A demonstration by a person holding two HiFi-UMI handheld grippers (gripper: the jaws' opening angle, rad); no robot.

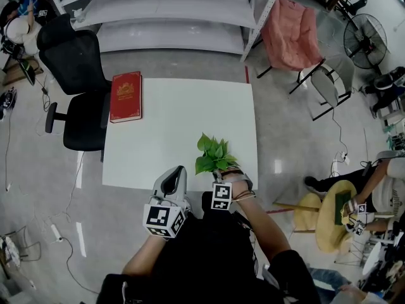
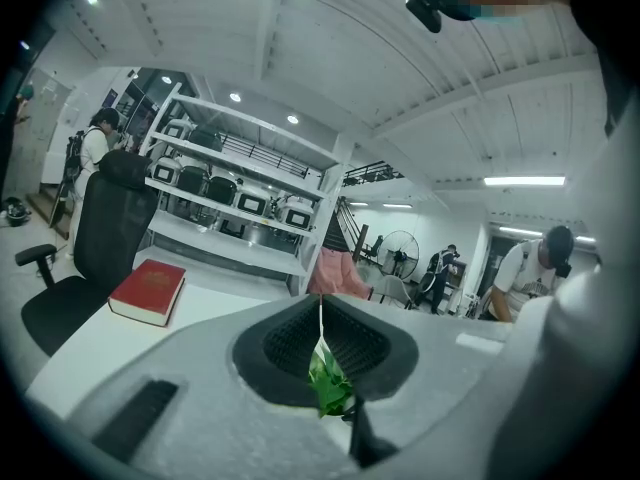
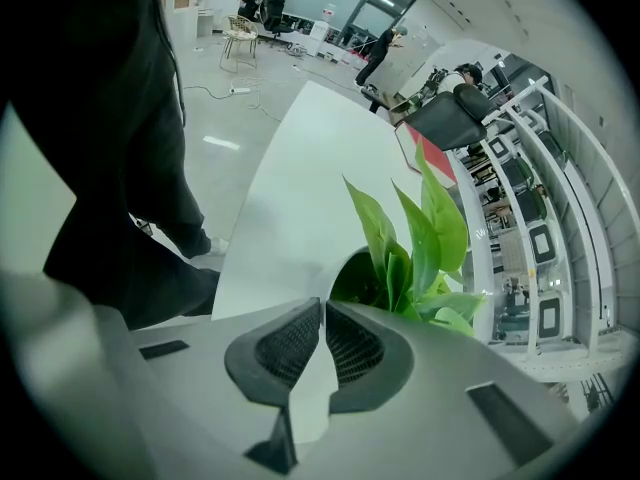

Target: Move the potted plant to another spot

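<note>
The white surface (image 1: 180, 116) carries a red book (image 1: 126, 96) at its far left corner. The potted plant (image 1: 214, 154) is well apart from the book, toward your near right (the leaves point up). Your right gripper (image 3: 322, 308) has its fingers clamped on the white pot rim. Your left gripper (image 2: 321, 308), nearer to you than the book, keeps fingers together on nothing.

Left tool (image 2: 321, 316) jaws together, right tool (image 3: 322, 318) clamped on potted plant (image 3: 422, 236)
</note>
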